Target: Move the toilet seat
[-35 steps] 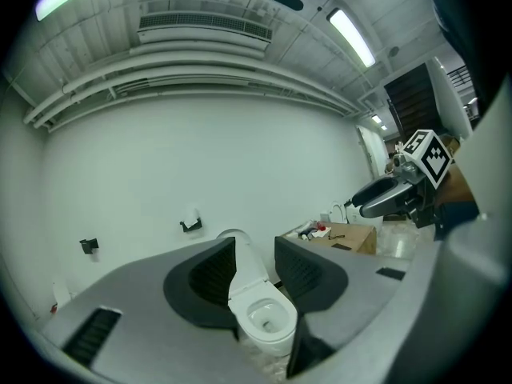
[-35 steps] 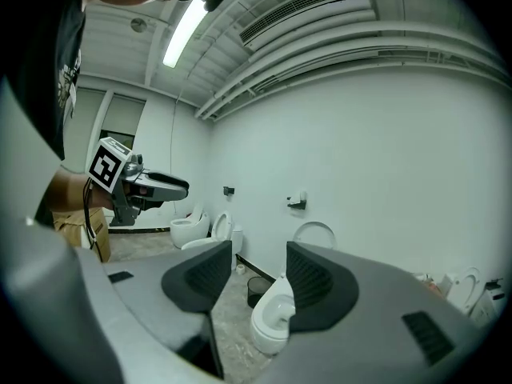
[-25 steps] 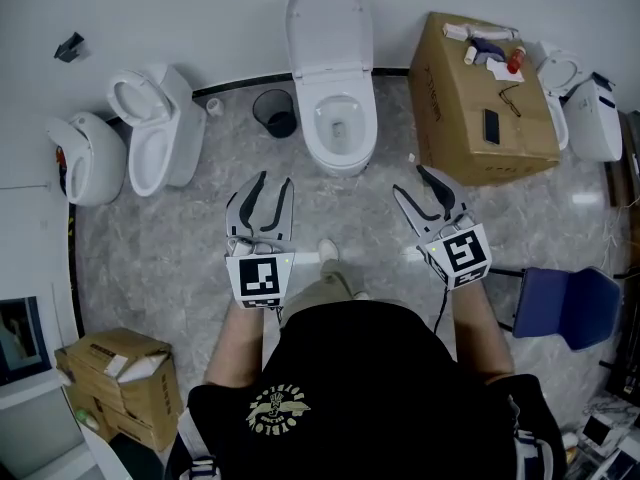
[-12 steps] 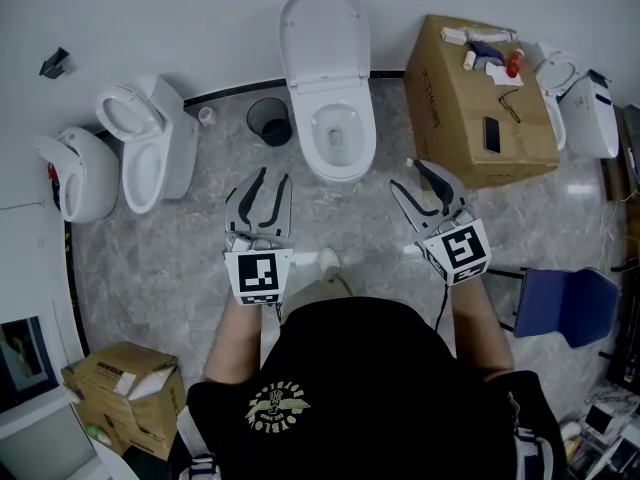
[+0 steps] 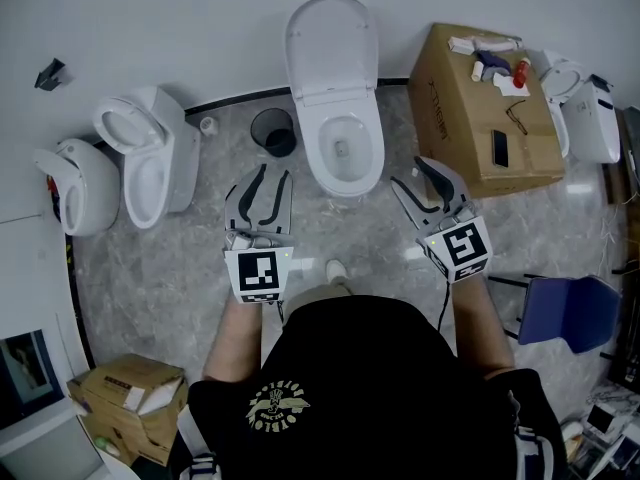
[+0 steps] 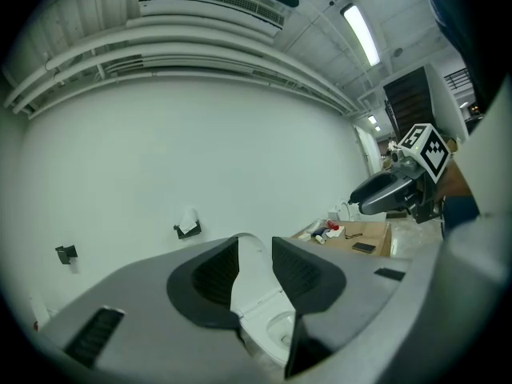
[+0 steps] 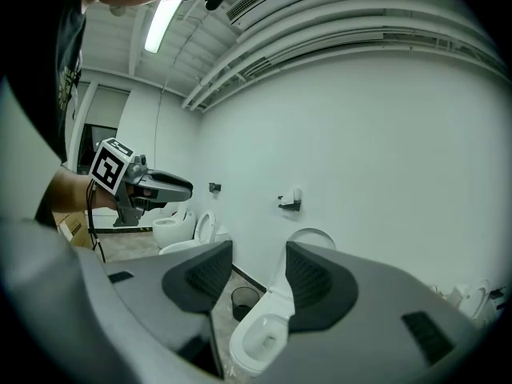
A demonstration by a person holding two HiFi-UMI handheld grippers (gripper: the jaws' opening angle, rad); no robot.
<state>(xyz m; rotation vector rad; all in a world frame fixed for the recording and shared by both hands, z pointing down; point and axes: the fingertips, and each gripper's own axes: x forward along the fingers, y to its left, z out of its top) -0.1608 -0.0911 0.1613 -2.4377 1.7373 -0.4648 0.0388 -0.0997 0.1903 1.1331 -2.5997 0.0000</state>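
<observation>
Toilet seat [image 5: 324,158] now nearer both tools. Left tool [image 5: 262,190]: jaws just narrowing, apart, empty. Right tool [image 5: 428,186]: apart, empty. Advice: grip front rim squarely.

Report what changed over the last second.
The left gripper and right gripper moved forward, closer to the middle toilet. The left gripper's jaws have just been closing slightly, nothing between them. Unchanged: toilet lid raised, both grippers empty and clear of the toilet.

left gripper [image 5: 275,178] and right gripper [image 5: 407,173] point forward, empty fingers apart, left's just narrowing.
</observation>
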